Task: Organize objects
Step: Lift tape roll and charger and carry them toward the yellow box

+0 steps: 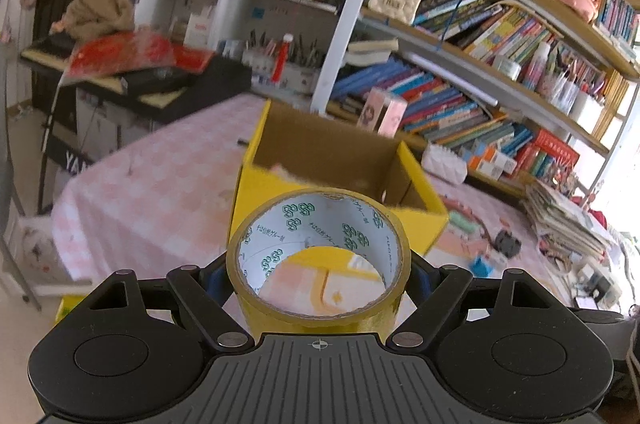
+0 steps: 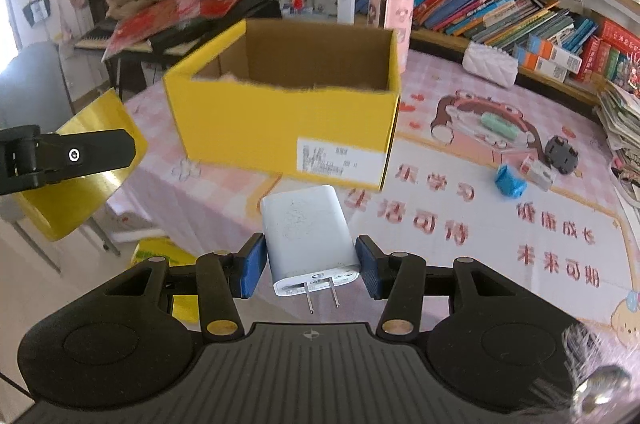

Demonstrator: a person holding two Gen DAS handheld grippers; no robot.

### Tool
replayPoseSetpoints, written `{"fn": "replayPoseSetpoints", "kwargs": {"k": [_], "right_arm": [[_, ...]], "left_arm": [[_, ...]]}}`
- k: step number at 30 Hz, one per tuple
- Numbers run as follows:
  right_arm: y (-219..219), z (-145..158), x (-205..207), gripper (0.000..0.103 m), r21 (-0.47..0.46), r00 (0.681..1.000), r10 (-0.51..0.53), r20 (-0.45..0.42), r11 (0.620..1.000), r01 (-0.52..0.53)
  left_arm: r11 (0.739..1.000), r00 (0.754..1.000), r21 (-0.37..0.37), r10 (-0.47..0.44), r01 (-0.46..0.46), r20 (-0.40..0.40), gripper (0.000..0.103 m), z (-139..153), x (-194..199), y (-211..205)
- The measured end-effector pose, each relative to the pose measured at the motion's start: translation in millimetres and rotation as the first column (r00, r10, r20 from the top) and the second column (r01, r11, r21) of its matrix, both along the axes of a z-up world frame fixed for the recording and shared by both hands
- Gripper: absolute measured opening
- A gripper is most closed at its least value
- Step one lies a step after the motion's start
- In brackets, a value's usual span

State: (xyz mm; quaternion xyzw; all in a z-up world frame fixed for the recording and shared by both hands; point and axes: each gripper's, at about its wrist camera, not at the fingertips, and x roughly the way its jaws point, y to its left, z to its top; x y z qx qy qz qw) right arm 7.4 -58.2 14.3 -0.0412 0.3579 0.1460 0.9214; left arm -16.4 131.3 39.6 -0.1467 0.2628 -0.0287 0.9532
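My left gripper [image 1: 318, 274] is shut on a roll of yellow tape [image 1: 320, 220], held in the air just before the open yellow cardboard box [image 1: 340, 160]. My right gripper [image 2: 311, 266] is shut on a white plug-in charger [image 2: 308, 232], its two prongs pointing back at the camera, held above the table in front of the yellow box [image 2: 280, 128]. In the right wrist view the left gripper's finger [image 2: 68, 156] and the tape roll [image 2: 80, 180] show at the left edge. The box's inside is mostly hidden.
The pink checked tablecloth [image 2: 500, 256] carries a blue object [image 2: 510, 182], a small white box [image 2: 538, 172], a black round object [image 2: 562, 150], a green item [image 2: 498, 126] and a white quilted pouch [image 2: 490, 64]. Bookshelves [image 1: 500, 36] stand behind. A paper stack [image 1: 560, 220] lies at the right.
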Motion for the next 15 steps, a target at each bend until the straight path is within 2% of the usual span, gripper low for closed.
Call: {"fn": "replayPoseSetpoints", "kwargs": {"k": [7,15], "right_arm": [[-2.4,27.3,37.1,0.046,0.044,0.996,0.005,0.088,0.999,-0.009],[-2.6,49.3,96.1,0.046,0.046,0.981,0.049,0.188,0.997,-0.059]], "left_arm": [[0.999,0.998,0.037,0.011,-0.013,0.062,0.083,19.3,37.0,-5.2],[0.997,0.996,0.074,0.033,-0.039,0.088,0.083,25.5,87.5,-14.2]]}}
